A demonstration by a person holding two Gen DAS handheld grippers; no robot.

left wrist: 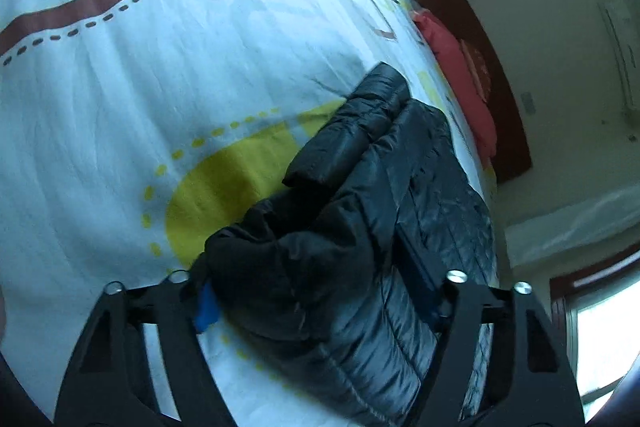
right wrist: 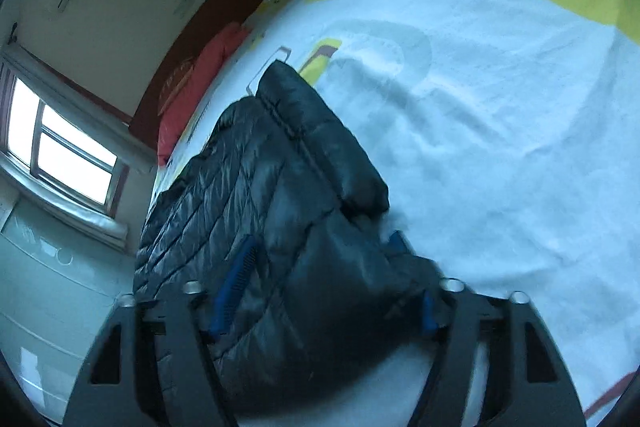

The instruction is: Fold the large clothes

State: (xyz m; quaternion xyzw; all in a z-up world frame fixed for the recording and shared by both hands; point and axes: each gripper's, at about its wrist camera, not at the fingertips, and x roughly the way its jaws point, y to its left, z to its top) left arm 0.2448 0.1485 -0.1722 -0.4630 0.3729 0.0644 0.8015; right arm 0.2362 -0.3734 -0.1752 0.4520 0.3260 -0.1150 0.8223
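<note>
Two views, black puffer jacket (left wrist: 360,211) on bed (left wrist: 120,107), window (right wrist: 64,151) beside bed

One black quilted jacket (left wrist: 360,227), one patterned bedsheet (left wrist: 120,107), one red pillow (left wrist: 460,79), two grippers (left wrist: 320,303) (right wrist: 324,291)

White bedsheet (left wrist: 120,107) with yellow and brown shapes, red pillow (left wrist: 460,75) against the headboard, bright window (right wrist: 60,147) beyond.

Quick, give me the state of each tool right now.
Left tool: jaws straddle the black puffer jacket; a grip cannot be told.
Right tool: jaws straddle the same jacket; a grip cannot be told.
</note>
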